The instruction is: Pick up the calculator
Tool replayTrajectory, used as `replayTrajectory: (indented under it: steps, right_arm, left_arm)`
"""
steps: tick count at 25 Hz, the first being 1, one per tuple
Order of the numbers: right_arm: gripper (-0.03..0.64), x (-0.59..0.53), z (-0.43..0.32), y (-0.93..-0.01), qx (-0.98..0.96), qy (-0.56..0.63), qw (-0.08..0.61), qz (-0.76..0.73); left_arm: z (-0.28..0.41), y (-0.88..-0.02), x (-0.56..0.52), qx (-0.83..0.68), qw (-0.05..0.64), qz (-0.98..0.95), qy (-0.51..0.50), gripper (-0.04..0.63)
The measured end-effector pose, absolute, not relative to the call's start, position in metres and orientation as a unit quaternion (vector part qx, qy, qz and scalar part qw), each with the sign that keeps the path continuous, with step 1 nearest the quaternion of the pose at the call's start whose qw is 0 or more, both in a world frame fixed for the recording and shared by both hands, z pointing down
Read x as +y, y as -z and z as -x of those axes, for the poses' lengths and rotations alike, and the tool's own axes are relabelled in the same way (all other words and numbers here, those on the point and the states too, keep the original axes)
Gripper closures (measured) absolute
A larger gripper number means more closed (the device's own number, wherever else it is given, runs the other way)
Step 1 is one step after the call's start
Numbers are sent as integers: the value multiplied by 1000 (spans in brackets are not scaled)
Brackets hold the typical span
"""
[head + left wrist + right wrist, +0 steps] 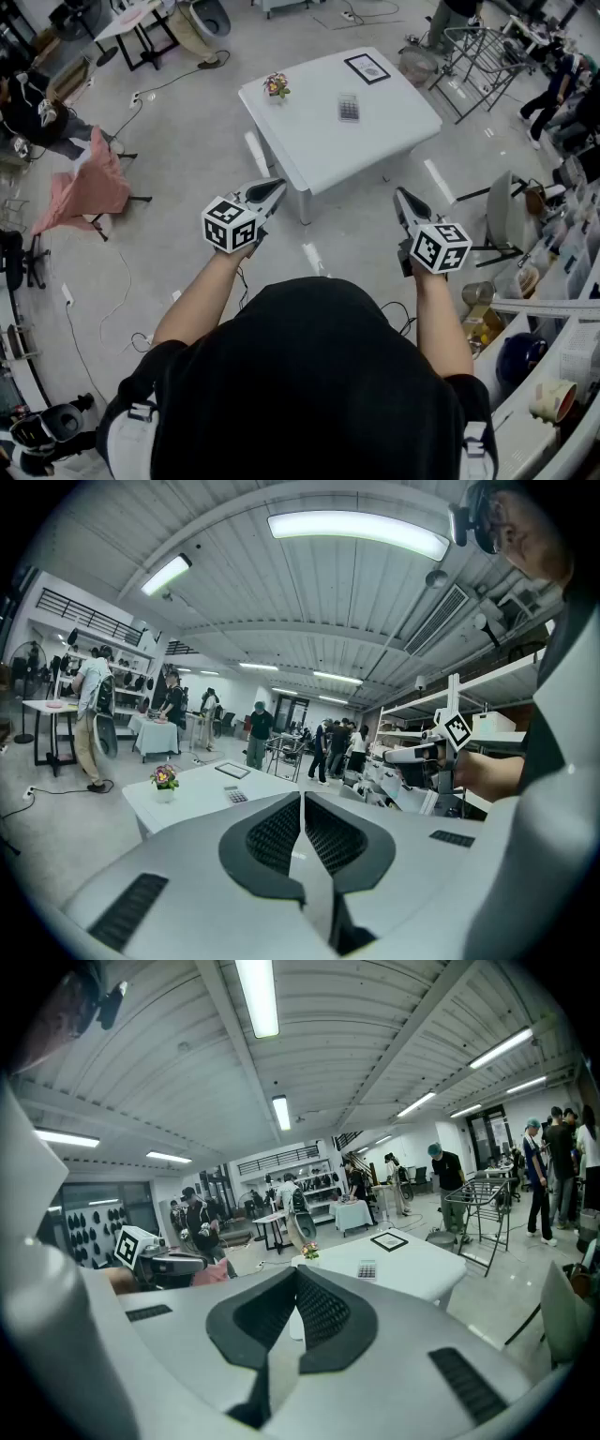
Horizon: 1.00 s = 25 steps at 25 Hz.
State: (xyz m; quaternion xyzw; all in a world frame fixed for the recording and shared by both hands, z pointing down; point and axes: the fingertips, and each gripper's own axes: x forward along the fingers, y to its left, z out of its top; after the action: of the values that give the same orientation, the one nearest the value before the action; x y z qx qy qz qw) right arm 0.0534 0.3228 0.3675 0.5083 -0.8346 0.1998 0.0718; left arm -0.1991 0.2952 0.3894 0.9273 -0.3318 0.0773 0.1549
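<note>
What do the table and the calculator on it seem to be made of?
Table: smooth, even white top, likely laminate or painted board. Calculator: grey casing with rows of small keys, probably plastic; too small to be sure.

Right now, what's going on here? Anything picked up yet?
A person stands back from the white table, holding a claw in each hand. The left claw and right claw are both shut and empty, pointed toward the table. The calculator lies on the tabletop between a small flower pot and a black-framed picture. Nothing is picked up yet.
</note>
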Motion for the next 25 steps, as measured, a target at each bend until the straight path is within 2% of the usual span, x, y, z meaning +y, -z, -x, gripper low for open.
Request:
replayTrajectory:
  steps: [25]
  right_arm:
    - [609, 309, -50, -386, -819, -223, 63, -524]
  left_arm:
    - [205, -409, 281, -306, 163, -932, -103, 565]
